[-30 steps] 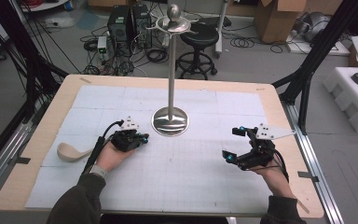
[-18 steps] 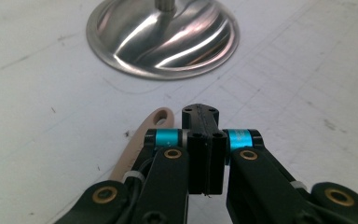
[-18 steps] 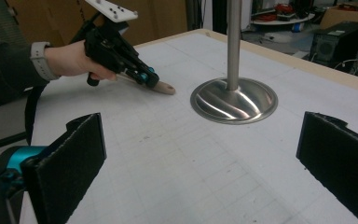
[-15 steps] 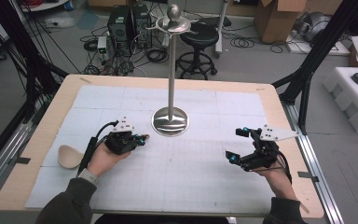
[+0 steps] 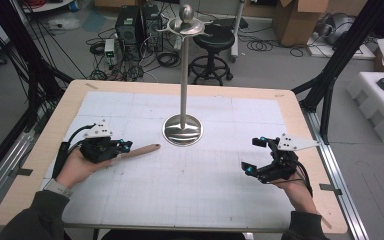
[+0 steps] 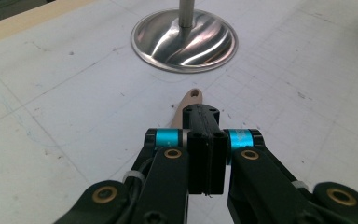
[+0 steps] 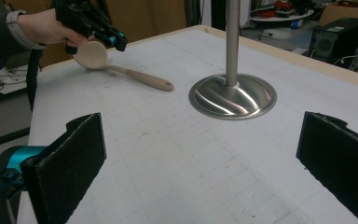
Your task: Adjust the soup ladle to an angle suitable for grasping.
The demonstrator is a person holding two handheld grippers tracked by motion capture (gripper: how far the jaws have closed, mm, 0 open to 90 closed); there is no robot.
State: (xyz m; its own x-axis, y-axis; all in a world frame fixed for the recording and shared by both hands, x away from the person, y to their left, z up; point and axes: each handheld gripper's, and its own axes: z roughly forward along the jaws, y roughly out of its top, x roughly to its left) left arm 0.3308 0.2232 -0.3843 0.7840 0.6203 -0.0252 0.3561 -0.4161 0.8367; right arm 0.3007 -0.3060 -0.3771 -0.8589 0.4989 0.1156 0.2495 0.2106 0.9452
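My left gripper (image 5: 121,146) is at the left of the mat, shut on a wooden spoon (image 5: 141,149). In the left gripper view the jaws (image 6: 206,115) are pressed together and the handle end (image 6: 190,97) with its hole sticks out beyond them. The right gripper view shows that gripper (image 7: 114,38) pinching the spoon (image 7: 141,77) at its bowl, handle tip down by the mat. A metal stand (image 5: 182,131) with a tall pole rises at the mat's middle. My right gripper (image 5: 252,155) hovers open at the right, its pads (image 7: 80,144) wide apart and facing the stand base (image 7: 233,97).
A white gridded mat (image 5: 190,190) covers the wooden table (image 5: 300,125). The stand's top ring (image 5: 186,25) reaches high above the table. Beyond the far edge are a stool (image 5: 212,40), computer cases and cables on the floor.
The spoon lay left of the left hand before. Now the left gripper holds it, with the handle pointing right toward the stand. The right gripper has barely moved.
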